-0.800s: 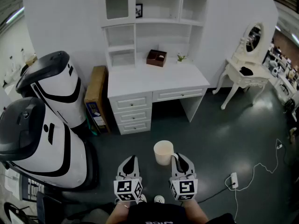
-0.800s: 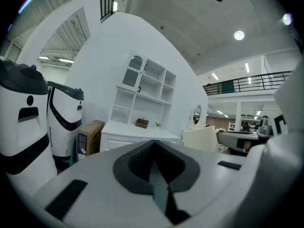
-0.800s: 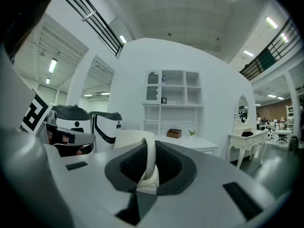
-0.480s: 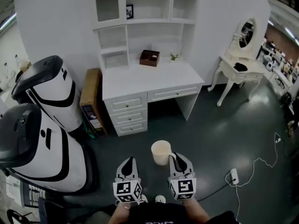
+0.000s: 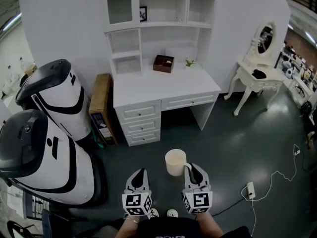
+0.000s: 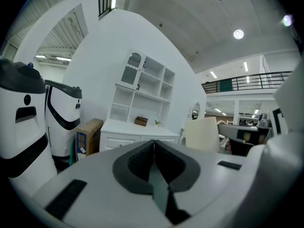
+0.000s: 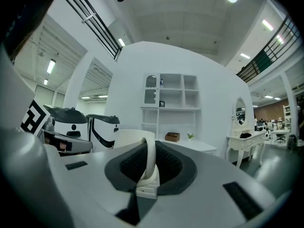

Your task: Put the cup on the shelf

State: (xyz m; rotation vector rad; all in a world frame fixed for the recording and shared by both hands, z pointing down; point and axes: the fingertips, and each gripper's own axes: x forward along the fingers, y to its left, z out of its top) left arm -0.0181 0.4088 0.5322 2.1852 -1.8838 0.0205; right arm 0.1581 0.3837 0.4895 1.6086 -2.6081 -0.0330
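Note:
A cream cup hangs in the air above the dark floor, held by its handle in my right gripper. In the right gripper view the cup stands just left of the jaws and its handle is pinched between the dark pads. My left gripper is beside it to the left, shut with nothing in it; its pads meet in the left gripper view. The white shelf unit rises over a white desk ahead, with open empty compartments.
A brown box and a small plant sit on the desk. Two large white-and-black machines stand at the left, with a cardboard box against the desk. A white dressing table with mirror is at the right. A cable and power strip lie on the floor.
The view has shifted slightly, with desk and shelf sitting a little more to the right and lower than half a second ago. Both grippers and the cup keep the same pose.

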